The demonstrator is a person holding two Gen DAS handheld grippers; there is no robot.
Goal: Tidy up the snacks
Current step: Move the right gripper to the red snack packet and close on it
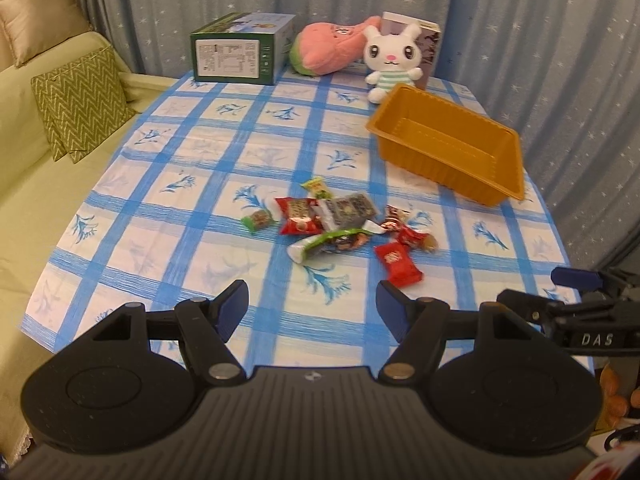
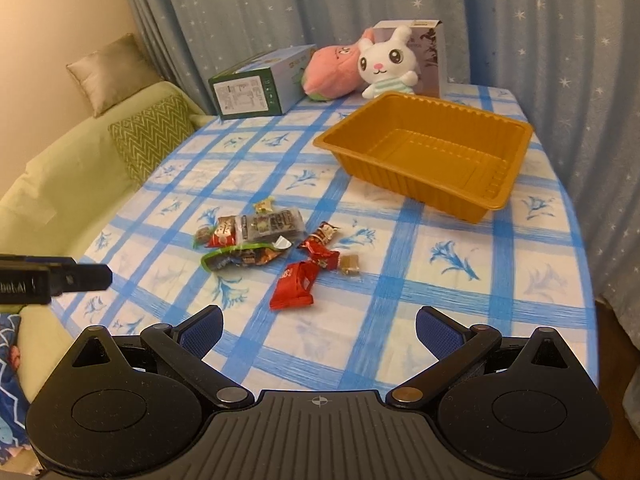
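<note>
**Snacks scattered on a checked table, both claws spread wide**

Blue-and-white checked tablecloth (image 2: 440, 280) fills the frame. Wrapped snacks (image 2: 276, 248) lie clustered at centre, well apart from the bare orange tray (image 2: 424, 196) at upper right. Near the bottom edge, the left gripper (image 1: 312, 304) and right gripper (image 2: 318, 326) both gape wide, holding nothing. A plush rabbit (image 2: 386, 66) sits behind the tray, possibly touching it.

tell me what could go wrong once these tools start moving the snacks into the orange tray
1. The snacks overlap: the long green packet lies against the red packet and the dark packet, so closing on one may drag its neighbours.
2. The orange tray looks light and sits near the table edge; a bump could shove it off.
3. Both open tools, left tool and right tool, face the same pile and could collide.
</note>
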